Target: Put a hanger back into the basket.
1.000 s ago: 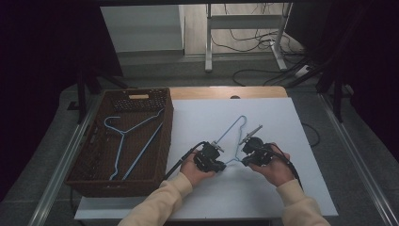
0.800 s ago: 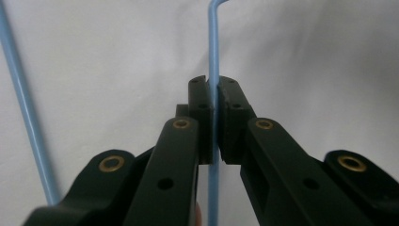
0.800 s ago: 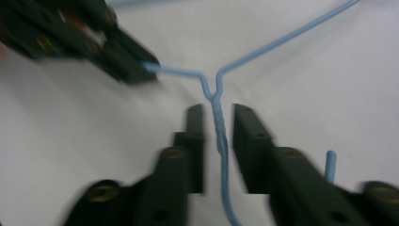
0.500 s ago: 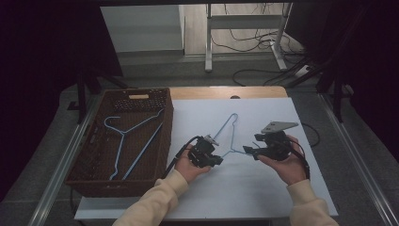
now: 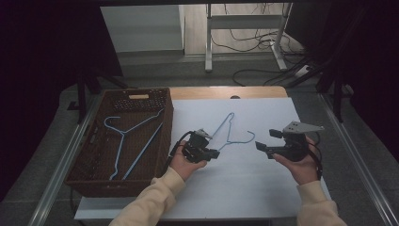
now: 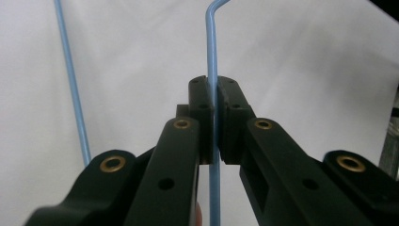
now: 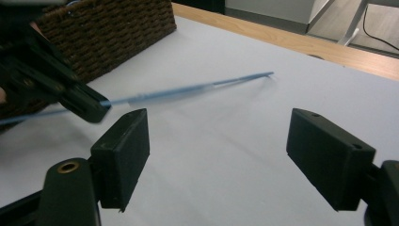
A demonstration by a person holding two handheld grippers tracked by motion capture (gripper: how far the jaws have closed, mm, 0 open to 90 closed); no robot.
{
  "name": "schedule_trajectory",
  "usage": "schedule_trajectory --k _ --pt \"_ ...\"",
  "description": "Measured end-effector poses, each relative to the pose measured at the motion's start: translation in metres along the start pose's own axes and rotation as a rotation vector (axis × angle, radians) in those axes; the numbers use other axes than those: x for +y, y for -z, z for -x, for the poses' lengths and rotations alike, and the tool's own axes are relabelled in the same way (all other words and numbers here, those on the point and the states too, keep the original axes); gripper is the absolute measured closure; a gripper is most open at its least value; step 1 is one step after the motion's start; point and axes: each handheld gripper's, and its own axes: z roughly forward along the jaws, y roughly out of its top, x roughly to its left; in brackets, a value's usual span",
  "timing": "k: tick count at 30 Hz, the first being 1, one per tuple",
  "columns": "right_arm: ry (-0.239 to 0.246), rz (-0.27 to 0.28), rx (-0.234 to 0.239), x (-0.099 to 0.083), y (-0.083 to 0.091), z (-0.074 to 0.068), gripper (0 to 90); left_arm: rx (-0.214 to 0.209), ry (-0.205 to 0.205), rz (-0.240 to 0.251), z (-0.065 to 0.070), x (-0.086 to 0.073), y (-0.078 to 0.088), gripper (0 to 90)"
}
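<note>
While the left gripper [image 6: 214, 117] pinches the thin light-blue wire coat hanger [image 5: 229, 133] above the white table sheet [image 5: 254, 188], a clamp plain in its own view, the right gripper [image 5: 267, 142], jaws just spread wide and empty, hovers beside.

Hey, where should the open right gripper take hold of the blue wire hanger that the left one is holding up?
Probably the bare straight wire of the blue wire hanger near its free bottom end, approached from the right gripper's own side with jaws across the wire. The left gripper is shut on one thin rod, so that end hangs unsupported above the table; thin wire suits a pinch.
</note>
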Motion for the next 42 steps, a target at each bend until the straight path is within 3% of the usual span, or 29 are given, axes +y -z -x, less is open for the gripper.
schedule_trajectory --k 8,13,23,32,42 --pt "-0.015 -0.062 -0.008 -0.017 -0.007 0.007 21.0 -0.001 -0.01 0.051 0.004 0.008 0.02 86.1" --pt "-0.013 -0.088 -0.007 -0.021 -0.011 0.008 21.2 -0.027 -0.004 0.074 0.007 0.01 0.03 86.1" --pt "-0.019 -0.1 -0.002 -0.024 -0.012 0.008 21.8 -0.048 -0.067 0.144 0.023 0.02 0.07 86.2" --pt "-0.01 -0.111 -0.005 -0.025 -0.014 0.007 22.1 -0.076 -0.043 0.216 0.012 0.019 0.115 86.1" --pt "-0.003 -0.129 -0.005 -0.027 -0.017 0.006 22.4 -0.041 -0.036 0.272 -0.002 0.019 0.156 86.1"
